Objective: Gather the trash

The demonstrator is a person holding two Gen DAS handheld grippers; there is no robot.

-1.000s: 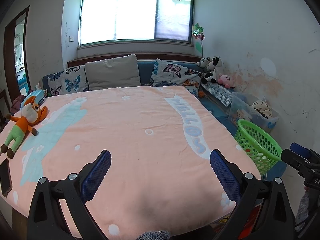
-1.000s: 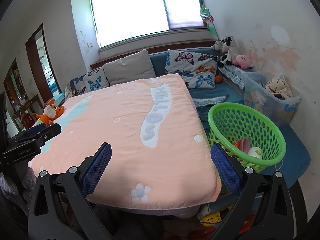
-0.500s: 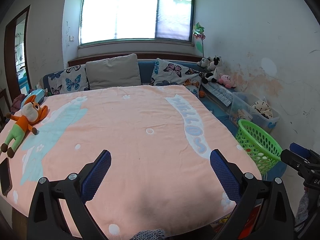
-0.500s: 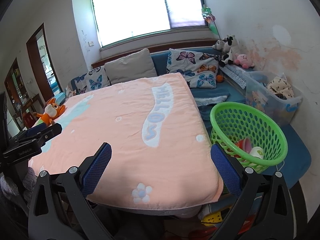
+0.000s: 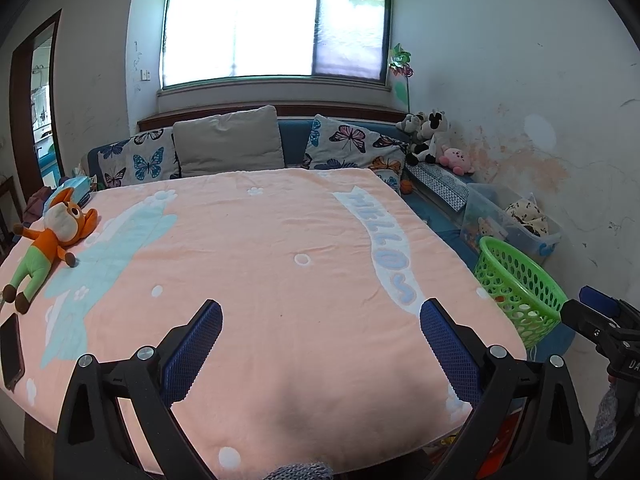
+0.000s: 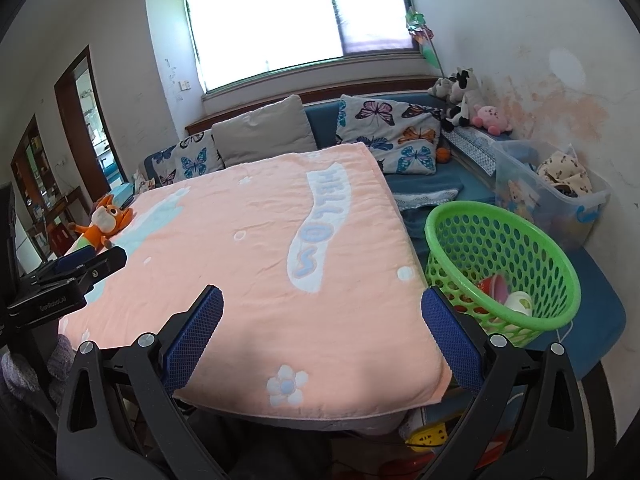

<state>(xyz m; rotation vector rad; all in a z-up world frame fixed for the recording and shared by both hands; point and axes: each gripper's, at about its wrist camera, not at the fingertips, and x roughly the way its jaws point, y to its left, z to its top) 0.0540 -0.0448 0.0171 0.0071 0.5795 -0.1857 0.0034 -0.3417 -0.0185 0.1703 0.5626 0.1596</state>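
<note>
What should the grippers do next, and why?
Probably stay put: both the left gripper and right gripper are open and empty, the pink blanket shows no trash, and the green basket already holds some.

Tabletop (image 5: 280, 360) covered by a peach blanket (image 5: 260, 248) with pale blue patches, white flowers and dots, and a white band lettered "HELLOS" (image 5: 384, 248) on the right side. A plush fox (image 5: 48, 240) lies flat at the far left edge. A dark phone (image 5: 10, 350) lies flat at the near left edge. The blanket overhangs the near edge (image 6: 320, 408).
</note>
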